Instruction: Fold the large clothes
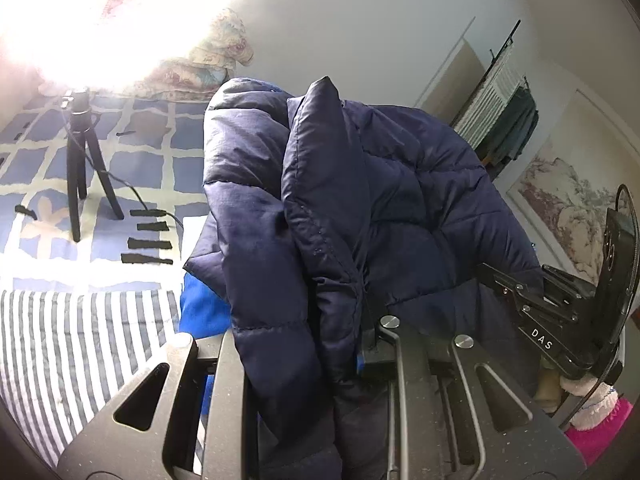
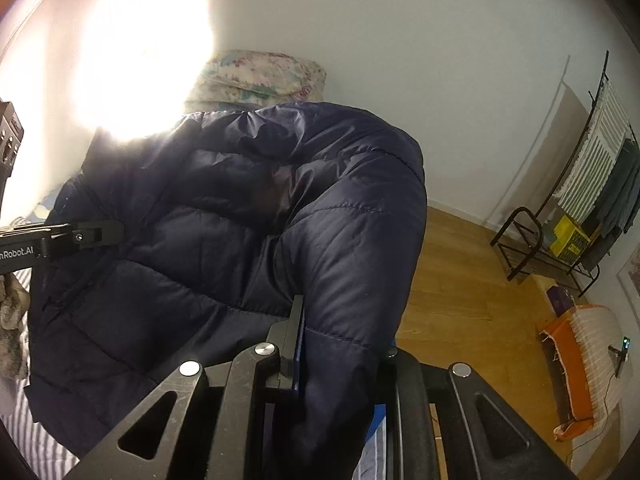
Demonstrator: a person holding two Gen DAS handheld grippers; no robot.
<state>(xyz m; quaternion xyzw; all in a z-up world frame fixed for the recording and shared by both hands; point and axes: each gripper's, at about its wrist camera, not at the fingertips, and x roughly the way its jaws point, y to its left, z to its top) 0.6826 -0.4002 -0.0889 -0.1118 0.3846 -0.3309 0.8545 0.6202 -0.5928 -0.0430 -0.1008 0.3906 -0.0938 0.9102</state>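
A navy quilted puffer jacket (image 1: 340, 200) hangs lifted above the bed, bunched in folds. My left gripper (image 1: 304, 344) is shut on a thick fold of it; the fabric drapes over the fingers and hides the tips. Bright blue lining (image 1: 200, 308) shows beneath. In the right wrist view my right gripper (image 2: 342, 340) is shut on another part of the jacket (image 2: 240, 220), with one finger (image 2: 294, 328) showing and the other buried in fabric. Each gripper appears in the other's view: the right gripper (image 1: 560, 312) at the jacket's right edge, the left gripper (image 2: 80, 236) at its left edge.
A black tripod (image 1: 80, 168) with a cable and black tape strips (image 1: 148, 236) stand on the blue checked bedspread (image 1: 160, 160). A floral pillow (image 1: 212, 64) lies by the wall. Striped sheet (image 1: 60, 340) lies nearest. A drying rack (image 2: 592, 184) and orange basket (image 2: 580, 368) stand on the wooden floor (image 2: 460, 280).
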